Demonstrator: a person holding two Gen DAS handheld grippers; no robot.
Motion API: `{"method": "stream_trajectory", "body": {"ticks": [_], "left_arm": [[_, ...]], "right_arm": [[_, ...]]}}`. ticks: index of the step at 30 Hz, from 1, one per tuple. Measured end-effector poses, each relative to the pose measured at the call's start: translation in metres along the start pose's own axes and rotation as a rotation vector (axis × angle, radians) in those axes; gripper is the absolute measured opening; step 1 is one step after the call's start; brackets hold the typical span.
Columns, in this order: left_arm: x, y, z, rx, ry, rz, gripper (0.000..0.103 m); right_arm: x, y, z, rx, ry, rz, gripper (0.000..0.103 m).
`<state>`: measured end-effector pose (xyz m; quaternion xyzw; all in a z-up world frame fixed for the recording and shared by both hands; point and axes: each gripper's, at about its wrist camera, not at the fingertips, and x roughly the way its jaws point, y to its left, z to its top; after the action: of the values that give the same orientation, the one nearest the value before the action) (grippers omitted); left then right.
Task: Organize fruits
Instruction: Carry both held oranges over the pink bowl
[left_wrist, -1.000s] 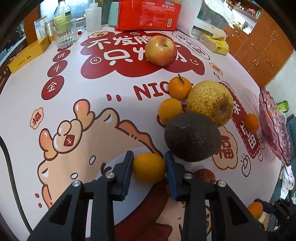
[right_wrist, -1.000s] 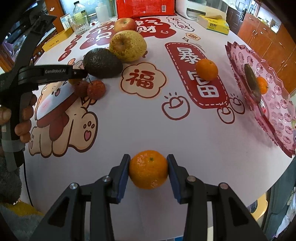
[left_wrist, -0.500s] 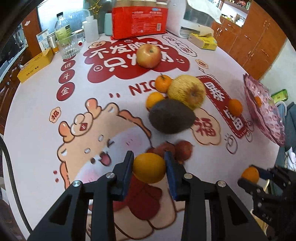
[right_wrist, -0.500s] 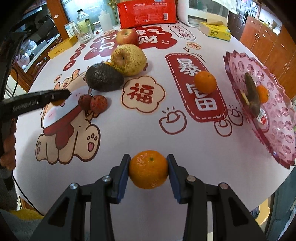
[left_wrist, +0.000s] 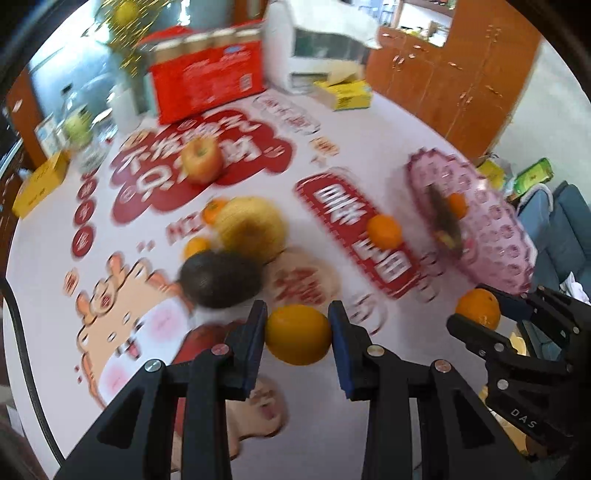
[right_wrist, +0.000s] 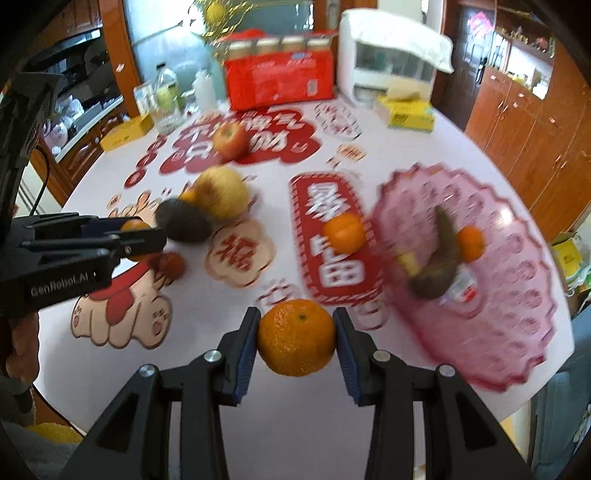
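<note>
My left gripper (left_wrist: 297, 334) is shut on a small orange (left_wrist: 298, 336) and holds it above the printed tablecloth. My right gripper (right_wrist: 296, 338) is shut on a tangerine (right_wrist: 296, 336), also lifted off the table. Each gripper shows in the other's view: the right gripper (left_wrist: 480, 310) at the right edge, the left gripper (right_wrist: 136, 236) at the left. A pink scalloped plate (right_wrist: 517, 295) lies at the right with an overripe banana (right_wrist: 439, 254) and a small orange (right_wrist: 471, 243) on it. Still on the cloth are an avocado (left_wrist: 221, 280), a yellow pear (left_wrist: 251, 229), an apple (left_wrist: 202, 165) and a loose orange (left_wrist: 384, 230).
Two dark red lychees (right_wrist: 171, 264) lie near the avocado. A red drinks pack (left_wrist: 207, 86), a white appliance (right_wrist: 391, 66), a yellow tissue box (right_wrist: 404, 114), bottles and a glass (right_wrist: 166, 99) line the far edge. Wooden cabinets (right_wrist: 535, 136) stand at the right.
Both grippers have risen with their fruit and swung toward the right. The pink plate has come further into both views. The scene is now motion-blurred.
</note>
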<state>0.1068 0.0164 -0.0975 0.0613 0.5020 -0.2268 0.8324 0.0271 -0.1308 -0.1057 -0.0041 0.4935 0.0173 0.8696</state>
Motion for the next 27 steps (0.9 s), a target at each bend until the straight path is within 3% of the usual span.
{"method": "stream_trajectory", "body": {"ticks": [6,15,22,27], "left_arm": [[0.010,-0.074,0.035,0.073,-0.042,-0.048,0.032],[0.052,-0.171,0.070,0.133,-0.024,-0.085,0.032],[0.085,-0.205,0.076,0.134,0.026,-0.066,0.032],[0.109,-0.219,0.072,0.141,0.070,-0.037,0.032]], "right_arm": [[-0.013,-0.063,0.012,0.040,-0.047,-0.048,0.040],[-0.005,-0.161,0.014,0.136,-0.022,-0.125,0.040],[0.012,-0.209,0.012,0.151,0.008,-0.138,0.041],[0.030,-0.217,0.006,0.124,0.053,-0.124,0.041]]}}
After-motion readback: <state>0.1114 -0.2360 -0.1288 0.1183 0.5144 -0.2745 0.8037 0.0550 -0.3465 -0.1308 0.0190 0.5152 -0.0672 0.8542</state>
